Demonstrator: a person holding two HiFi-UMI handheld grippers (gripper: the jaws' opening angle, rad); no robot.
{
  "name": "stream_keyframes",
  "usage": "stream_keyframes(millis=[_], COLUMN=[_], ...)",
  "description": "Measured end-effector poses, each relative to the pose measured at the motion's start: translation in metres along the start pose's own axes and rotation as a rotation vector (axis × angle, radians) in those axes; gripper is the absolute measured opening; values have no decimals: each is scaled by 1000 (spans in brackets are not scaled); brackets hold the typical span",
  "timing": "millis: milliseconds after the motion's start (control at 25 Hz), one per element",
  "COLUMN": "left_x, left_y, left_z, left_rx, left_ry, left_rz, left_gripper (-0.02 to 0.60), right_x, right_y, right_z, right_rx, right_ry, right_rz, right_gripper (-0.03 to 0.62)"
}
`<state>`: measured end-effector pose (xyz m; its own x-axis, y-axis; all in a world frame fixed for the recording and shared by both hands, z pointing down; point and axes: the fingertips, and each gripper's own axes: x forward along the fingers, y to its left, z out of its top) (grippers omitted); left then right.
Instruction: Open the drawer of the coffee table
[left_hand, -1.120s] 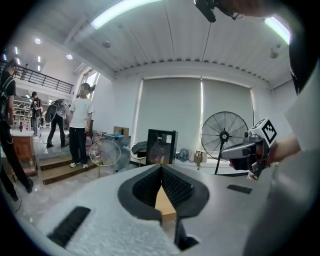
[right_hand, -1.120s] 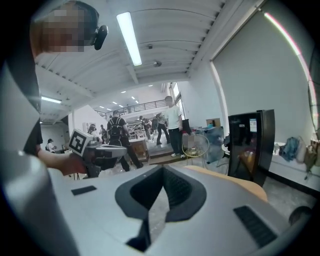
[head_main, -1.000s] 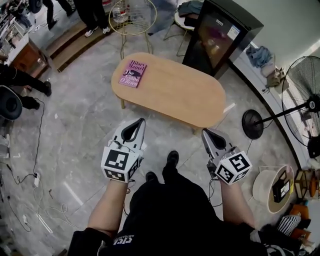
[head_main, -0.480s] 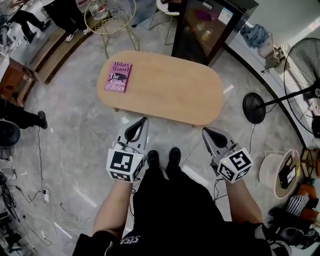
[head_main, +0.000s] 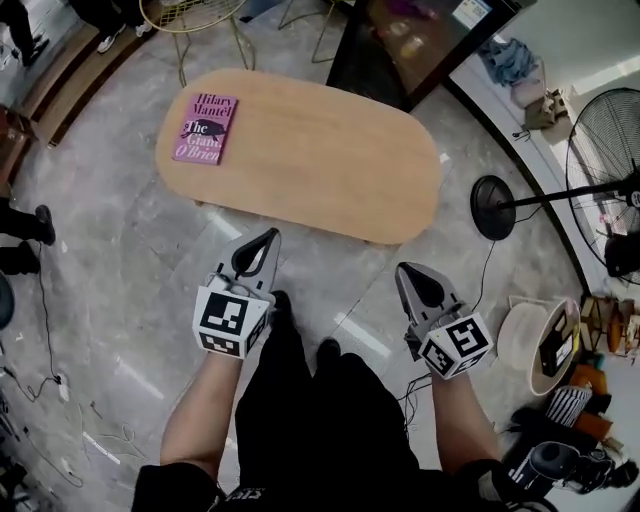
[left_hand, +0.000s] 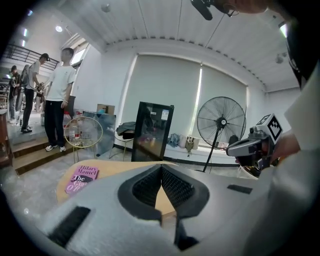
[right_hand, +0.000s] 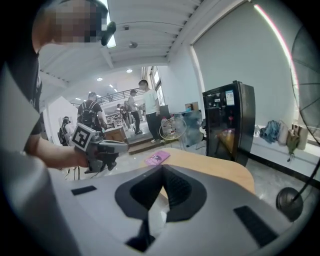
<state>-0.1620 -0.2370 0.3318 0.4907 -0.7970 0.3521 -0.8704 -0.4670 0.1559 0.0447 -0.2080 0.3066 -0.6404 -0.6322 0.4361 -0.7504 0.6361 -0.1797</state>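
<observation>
The oval wooden coffee table (head_main: 330, 160) lies ahead of me in the head view, with a pink book (head_main: 205, 127) near its left end. No drawer shows from above. My left gripper (head_main: 270, 235) is shut and empty, hanging over the floor just short of the table's near edge. My right gripper (head_main: 403, 268) is also shut and empty, a little nearer to me and to the right. In the left gripper view the tabletop (left_hand: 117, 167) and the book (left_hand: 82, 179) lie beyond the closed jaws. The right gripper view shows the table (right_hand: 210, 170) past its closed jaws.
A black glass-door fridge (head_main: 420, 40) stands behind the table, with a gold wire side table (head_main: 190, 15) to its left. A standing fan (head_main: 600, 160) and its round base (head_main: 492, 207) are at the right. Cables (head_main: 50, 340) cross the floor at left. People stand far left.
Both grippers have sunk lower and come closer to the table's near edge. The table has slid up and left in the head view as I stepped closer.
</observation>
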Motion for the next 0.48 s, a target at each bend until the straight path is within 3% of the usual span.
stream_keyframes(millis=[160, 480], left_x=[16, 74], left_y=[2, 2], left_z=[-30, -109], left_rx=[10, 1], left_ry=[31, 51], left_rz=[28, 45], left_gripper=[9, 9], right_x=[7, 33], right_y=[-18, -87], right_z=[-40, -139], right_rx=[-16, 51], right_ry=[-4, -37], right_rz=[2, -95], right_gripper=[5, 5])
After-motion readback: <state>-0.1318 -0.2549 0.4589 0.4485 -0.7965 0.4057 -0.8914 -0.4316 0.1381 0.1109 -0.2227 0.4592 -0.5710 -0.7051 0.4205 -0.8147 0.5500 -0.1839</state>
